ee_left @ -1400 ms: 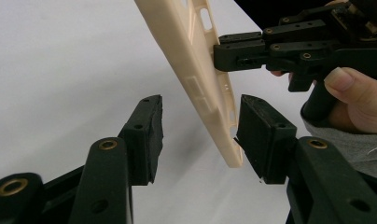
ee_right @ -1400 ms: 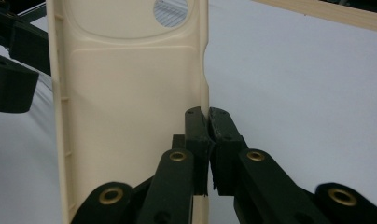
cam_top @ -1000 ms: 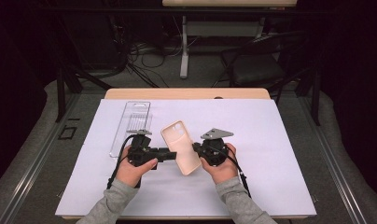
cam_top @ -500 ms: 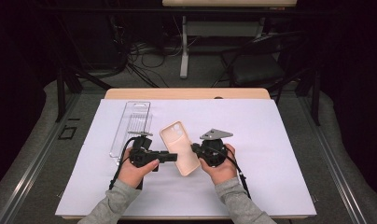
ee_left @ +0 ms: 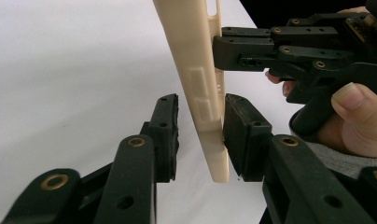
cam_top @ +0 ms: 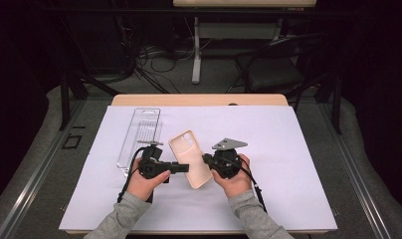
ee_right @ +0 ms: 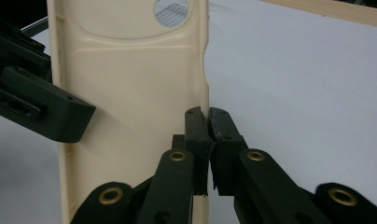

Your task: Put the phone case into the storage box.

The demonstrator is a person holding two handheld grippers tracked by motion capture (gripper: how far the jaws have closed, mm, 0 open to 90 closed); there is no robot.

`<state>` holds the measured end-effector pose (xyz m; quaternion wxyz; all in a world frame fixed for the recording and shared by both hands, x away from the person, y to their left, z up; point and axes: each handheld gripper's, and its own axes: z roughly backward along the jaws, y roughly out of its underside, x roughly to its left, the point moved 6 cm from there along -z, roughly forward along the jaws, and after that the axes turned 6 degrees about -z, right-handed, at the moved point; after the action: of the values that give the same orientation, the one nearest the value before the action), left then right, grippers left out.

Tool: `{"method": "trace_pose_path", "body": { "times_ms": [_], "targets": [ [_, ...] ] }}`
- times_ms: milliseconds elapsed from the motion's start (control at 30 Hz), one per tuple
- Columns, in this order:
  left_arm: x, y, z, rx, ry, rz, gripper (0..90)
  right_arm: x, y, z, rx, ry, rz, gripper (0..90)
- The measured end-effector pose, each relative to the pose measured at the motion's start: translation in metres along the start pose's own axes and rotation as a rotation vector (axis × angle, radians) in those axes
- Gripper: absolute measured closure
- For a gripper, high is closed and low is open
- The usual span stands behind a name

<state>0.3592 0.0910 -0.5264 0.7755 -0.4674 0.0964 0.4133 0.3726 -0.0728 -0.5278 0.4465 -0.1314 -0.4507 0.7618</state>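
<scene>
A cream phone case [cam_top: 191, 158] is held up off the white sheet between both hands. My right gripper [cam_top: 209, 160] is shut on the case's side wall; in the right gripper view the gripper [ee_right: 206, 114] pinches that wall of the case [ee_right: 130, 93]. My left gripper [cam_top: 181, 168] reaches in from the left. Its jaws have just been closing with the case [ee_left: 196, 56] edge-on between them. In the left gripper view of this gripper [ee_left: 200, 105], one of the pads [ee_left: 240, 126] lies against the case and the other stands a small gap off.
A clear plastic tray [cam_top: 139, 137] lies on the white sheet [cam_top: 288, 164] to the left of the hands. The wooden table edge [cam_top: 199, 99] runs along the back, with chairs and cables on the floor beyond.
The left gripper's jaws look a little narrower around the case. Both hands and the case keep their places.
</scene>
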Motion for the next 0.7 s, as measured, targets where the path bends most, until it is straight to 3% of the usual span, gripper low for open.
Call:
{"method": "trace_pose_path", "body": {
  "times_ms": [133, 267, 700],
  "targets": [
    [-0.0002, -0.0001, -0.0001, 0.003, 0.008, 0.001, 69.1, 0.0002, 0.0003, -0.0001, 0.003, -0.001, 0.001, 87.4],
    [0.0001, -0.0002, 0.0005, 0.001, 0.025, 0.035, 69.9, 0.0014, 0.0007, -0.0002, 0.001, -0.004, -0.001, 87.4],
    [0.0014, 0.0001, 0.0006, -0.007, 0.015, 0.050, 73.7, 0.0046, 0.0023, -0.0019, 0.006, -0.013, 0.001, 87.4]
  ]
}}
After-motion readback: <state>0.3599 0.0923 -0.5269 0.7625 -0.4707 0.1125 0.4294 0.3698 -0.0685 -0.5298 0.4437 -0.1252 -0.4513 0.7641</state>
